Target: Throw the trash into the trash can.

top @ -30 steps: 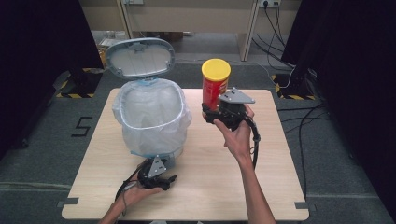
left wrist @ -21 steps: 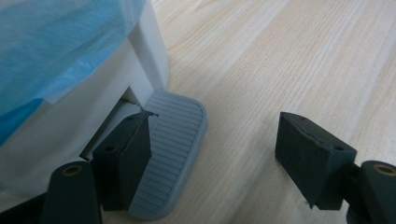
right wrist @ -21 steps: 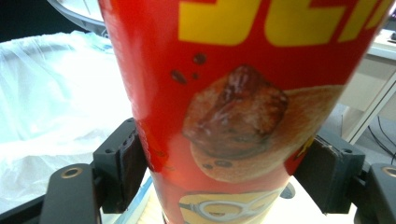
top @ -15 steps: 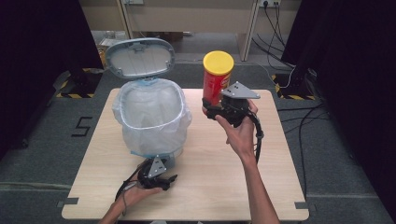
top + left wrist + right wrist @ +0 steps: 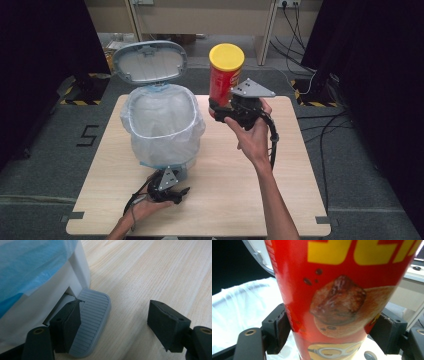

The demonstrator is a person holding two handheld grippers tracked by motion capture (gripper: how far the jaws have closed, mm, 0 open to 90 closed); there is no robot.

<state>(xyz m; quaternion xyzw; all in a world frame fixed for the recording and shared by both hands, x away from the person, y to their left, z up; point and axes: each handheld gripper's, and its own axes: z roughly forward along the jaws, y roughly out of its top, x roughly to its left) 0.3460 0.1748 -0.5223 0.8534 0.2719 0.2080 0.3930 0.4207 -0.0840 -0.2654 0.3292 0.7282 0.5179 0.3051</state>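
Observation:
A red chip can (image 5: pixel 225 82) with a yellow cap is upright in the air above the table, just right of the bin. My right gripper (image 5: pixel 220 110) is shut on the can's lower part; up close its jaws press both sides of the can (image 5: pixel 337 290). The white pedal bin (image 5: pixel 165 142), lined with a pale plastic bag, stands with its grey lid (image 5: pixel 150 61) raised. My left gripper (image 5: pixel 176 192) sits low at the bin's front, open. In the left gripper view one jaw of it (image 5: pixel 120 323) rests on the ribbed grey pedal (image 5: pixel 96 312).
The wooden table (image 5: pixel 300 170) has bare surface right of and in front of the bin. Cables trail from both grippers. Dark curtains flank the table, and a desk with floor cables stands behind it.
My right gripper has lifted the can higher and a little toward the bin. The left gripper and the raised lid have stayed as they were.

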